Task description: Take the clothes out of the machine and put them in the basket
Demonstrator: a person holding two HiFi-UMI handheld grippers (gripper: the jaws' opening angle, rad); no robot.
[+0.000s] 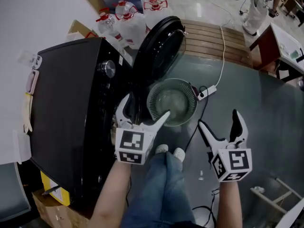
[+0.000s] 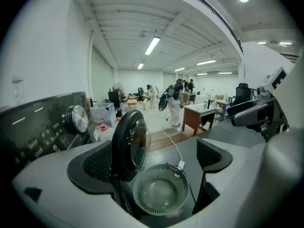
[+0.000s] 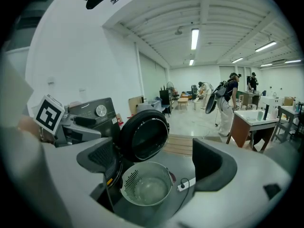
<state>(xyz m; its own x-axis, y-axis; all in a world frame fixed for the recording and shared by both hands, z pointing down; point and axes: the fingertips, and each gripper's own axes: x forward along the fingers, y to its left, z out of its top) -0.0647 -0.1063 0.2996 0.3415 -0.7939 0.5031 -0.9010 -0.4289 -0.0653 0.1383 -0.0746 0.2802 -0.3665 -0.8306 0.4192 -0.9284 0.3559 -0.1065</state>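
Note:
The black washing machine stands at the left with its round door swung open. On the floor in front of it sits a round grey slotted basket, with no clothes showing in it. My left gripper hangs open by the machine's opening, just left of the basket. My right gripper is open too, to the basket's right above the floor. Both gripper views look down at the basket and the door. No clothes are visible; the drum's inside is hidden.
A white power strip with its cable lies right of the basket. Large water bottles stand behind the machine, beside a wooden platform. A desk is at the far right. The person's shoes are near the basket.

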